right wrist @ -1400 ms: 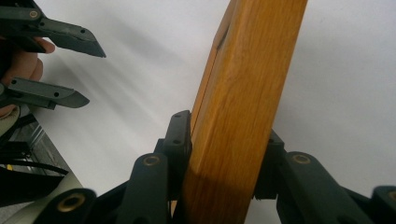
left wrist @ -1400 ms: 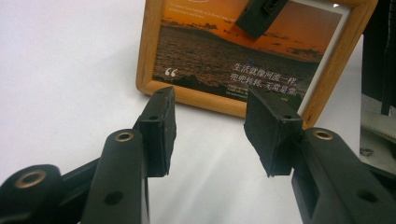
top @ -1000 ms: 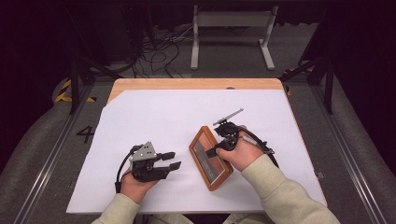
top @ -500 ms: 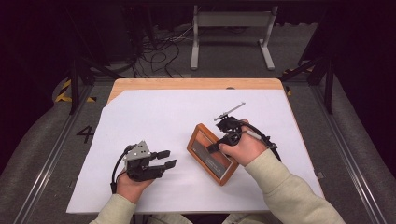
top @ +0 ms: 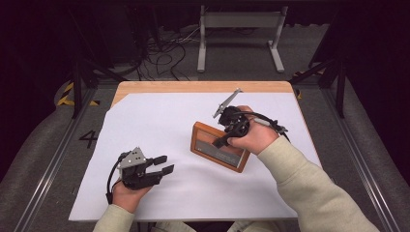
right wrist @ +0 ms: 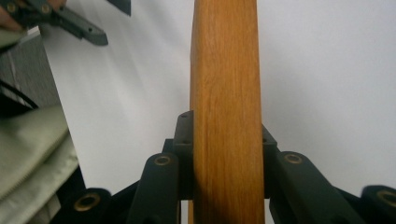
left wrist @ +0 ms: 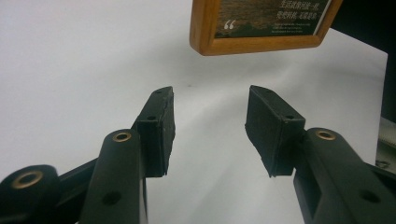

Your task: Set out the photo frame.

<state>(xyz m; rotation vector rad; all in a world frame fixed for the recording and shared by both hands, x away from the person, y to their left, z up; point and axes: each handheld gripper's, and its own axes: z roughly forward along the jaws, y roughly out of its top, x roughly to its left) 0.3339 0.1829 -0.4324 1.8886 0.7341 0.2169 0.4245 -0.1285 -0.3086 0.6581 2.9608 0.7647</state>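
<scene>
The left tool [top: 159, 164] rests low with jaws spread apart, while the right tool [top: 223, 140], farther forward, has jaws clamped together.

1 wooden frame [top: 220, 147], 2 grippers, 1 table [top: 203, 87].

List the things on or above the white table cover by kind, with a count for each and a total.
Rectangular wooden picture frame with dark printed insert: 1
Black hand-held two-jaw grippers: 2, left gripper open, right gripper shut on the frame
Total: 3

Floor mat [top: 48, 145] reads 4 [top: 89, 138].
</scene>
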